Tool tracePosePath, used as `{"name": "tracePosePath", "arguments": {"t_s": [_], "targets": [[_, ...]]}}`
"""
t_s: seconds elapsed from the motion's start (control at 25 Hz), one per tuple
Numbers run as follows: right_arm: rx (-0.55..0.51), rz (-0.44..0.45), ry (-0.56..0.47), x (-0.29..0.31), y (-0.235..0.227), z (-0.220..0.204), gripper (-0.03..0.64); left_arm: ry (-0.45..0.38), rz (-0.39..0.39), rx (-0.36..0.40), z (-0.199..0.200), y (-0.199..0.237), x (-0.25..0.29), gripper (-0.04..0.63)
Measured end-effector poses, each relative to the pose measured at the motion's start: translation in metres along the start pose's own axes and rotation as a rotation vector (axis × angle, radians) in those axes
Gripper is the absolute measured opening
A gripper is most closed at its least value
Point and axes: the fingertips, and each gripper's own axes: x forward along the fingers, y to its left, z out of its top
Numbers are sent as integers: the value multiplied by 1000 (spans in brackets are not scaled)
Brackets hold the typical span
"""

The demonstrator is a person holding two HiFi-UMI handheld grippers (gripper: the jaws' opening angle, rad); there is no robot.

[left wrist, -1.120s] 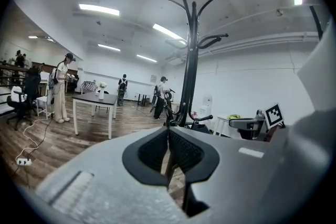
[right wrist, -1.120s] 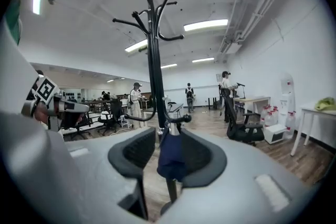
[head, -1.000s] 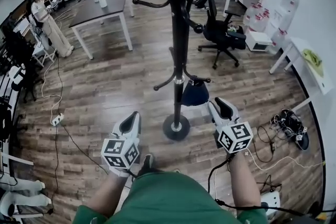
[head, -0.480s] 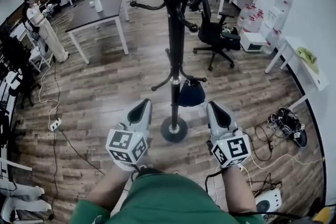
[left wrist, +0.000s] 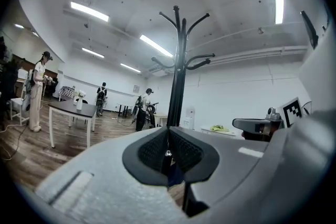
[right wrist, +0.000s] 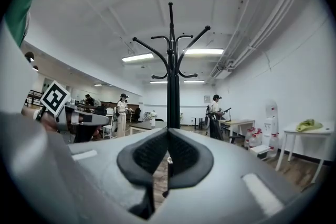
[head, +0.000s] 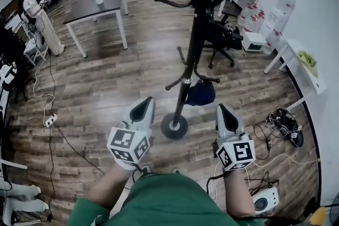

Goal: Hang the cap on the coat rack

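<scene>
Found cap (head: 201, 93) hanging low on coat rack (head: 197, 34), at 1 o'clock from base (head: 175, 127). Held left tongs (head: 144, 109) pinched together, empty, at 9 o'clock of base. Just closed right tongs (head: 224, 116) at 3 o'clock, nothing between. Held both level, flanking coat rack, off cap, presumably since hanging looked done and nothing left to grip.

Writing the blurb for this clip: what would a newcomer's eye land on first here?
The tall black coat rack stands dead centre in the head view, with a dark blue cap already hanging low on it. Flanking its base, the left gripper and right gripper point at it, both with fingers together and empty. The right one's fingers have just been closing on nothing.
</scene>
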Motion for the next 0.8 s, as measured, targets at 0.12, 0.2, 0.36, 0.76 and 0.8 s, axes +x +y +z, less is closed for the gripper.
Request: {"name": "tracePosePath", "arguments": {"t_s": [0.12,0.2,0.36,0.76,0.8], "targets": [[6,-23,12,12,7,0,3,33,5,-27,-10,22,-5,14],[4,-29,17,16,14,-1,3,46,14,-42,-14,35,-11,14],[-13,-37,29,21,25,-5,3,58,26,-4,-20,50,-20,14],[-13,-73,53,22,29,-13,3,74,19,1,-28,66,-27,14],[-13,-77,52,22,28,-13,3,74,17,5,-28,65,-26,14]]}}
